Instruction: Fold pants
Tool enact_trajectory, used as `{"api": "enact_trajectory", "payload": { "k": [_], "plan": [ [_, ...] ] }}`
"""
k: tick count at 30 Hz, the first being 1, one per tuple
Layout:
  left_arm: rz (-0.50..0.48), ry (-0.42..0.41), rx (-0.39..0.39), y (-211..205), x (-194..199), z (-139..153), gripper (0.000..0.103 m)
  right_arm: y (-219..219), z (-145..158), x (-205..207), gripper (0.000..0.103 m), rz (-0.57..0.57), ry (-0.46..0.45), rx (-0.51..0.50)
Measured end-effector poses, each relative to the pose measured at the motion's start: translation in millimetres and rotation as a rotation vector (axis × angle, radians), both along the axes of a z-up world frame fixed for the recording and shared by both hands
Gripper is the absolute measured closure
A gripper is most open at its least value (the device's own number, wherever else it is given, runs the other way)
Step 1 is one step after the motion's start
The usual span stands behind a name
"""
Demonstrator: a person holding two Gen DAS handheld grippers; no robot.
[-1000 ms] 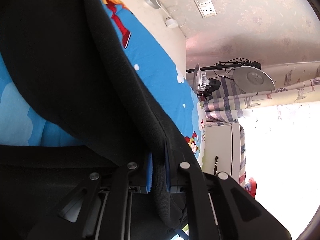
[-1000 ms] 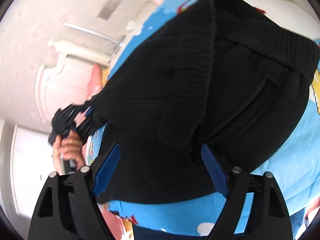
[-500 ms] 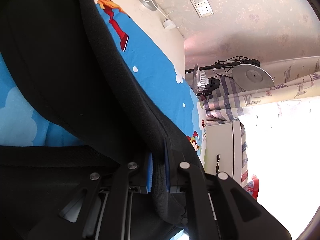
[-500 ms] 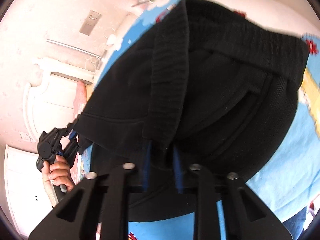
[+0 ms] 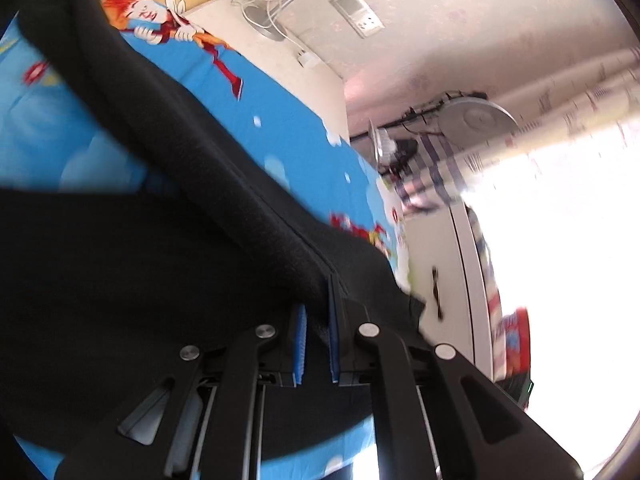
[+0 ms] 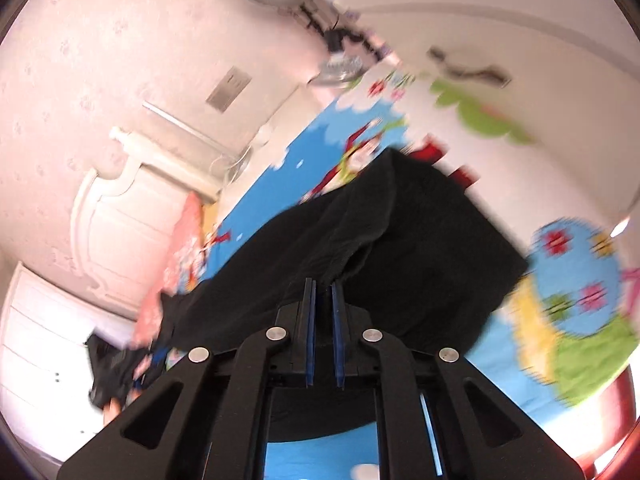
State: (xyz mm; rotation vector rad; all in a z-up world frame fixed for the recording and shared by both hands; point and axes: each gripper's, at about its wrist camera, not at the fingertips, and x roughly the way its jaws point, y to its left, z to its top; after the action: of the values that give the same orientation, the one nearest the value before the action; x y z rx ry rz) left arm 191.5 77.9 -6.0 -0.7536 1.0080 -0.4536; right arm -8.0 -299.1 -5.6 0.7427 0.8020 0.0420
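Your left gripper (image 5: pixel 318 312) was clamped on a seamed edge of the black pants (image 5: pixel 120 280). Your right gripper (image 6: pixel 323 300) was closed on another bunched fold. The pants hung stretched between them above the bed's blue cartoon sheet (image 6: pixel 280 184), with the white headboard (image 6: pixel 108 216) beyond.

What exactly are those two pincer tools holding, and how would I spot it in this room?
Find the bed, covered by a bright blue cartoon sheet. Draped across it is a pair of black pants in thick soft fabric, one edge clamped in the left gripper and another in the right gripper. It is the only plain dark thing against that colourful print.
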Motion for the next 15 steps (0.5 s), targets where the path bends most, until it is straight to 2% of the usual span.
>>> {"api": "enact_trajectory", "payload": {
  "k": [3, 5, 7, 8, 11, 13, 14, 15],
  "plan": [
    [-0.007, 0.009, 0.029, -18.4, -52.6, -17.9, 0.094, -15.6, -21.8, -4.3, 0.098, -0.053, 0.053, -0.109],
    [-0.014, 0.058, 0.047, -30.1, -73.3, -45.6, 0.094, -23.5, -52.2, -1.2, 0.098, -0.075, 0.125, -0.113],
    [-0.005, 0.117, 0.061, -35.5, -81.6, -75.8, 0.094, -23.0, -70.5, 0.5, 0.097, -0.066, 0.144, -0.127],
    [0.008, 0.117, 0.054, -34.0, -83.7, -81.7, 0.094, -23.6, -73.4, -0.3, 0.096, -0.074, 0.140, -0.112],
    [0.020, 0.089, 0.033, -29.0, -84.7, -76.4, 0.094, -29.0, -73.4, -12.5, 0.074, -0.109, 0.159, -0.090],
    [0.014, 0.076, 0.037, -28.4, -82.4, -73.1, 0.094, -30.4, -72.8, -23.9, 0.053, -0.114, 0.167, -0.058],
    [0.001, 0.076, 0.025, -28.2, -81.1, -73.1, 0.094, -30.2, -73.0, -29.9, 0.034, -0.116, 0.161, -0.035],
    [0.001, 0.079, 0.019, -26.3, -80.8, -73.3, 0.094, -29.6, -73.3, -35.4, 0.030, -0.121, 0.159, -0.014]
  ]
}}
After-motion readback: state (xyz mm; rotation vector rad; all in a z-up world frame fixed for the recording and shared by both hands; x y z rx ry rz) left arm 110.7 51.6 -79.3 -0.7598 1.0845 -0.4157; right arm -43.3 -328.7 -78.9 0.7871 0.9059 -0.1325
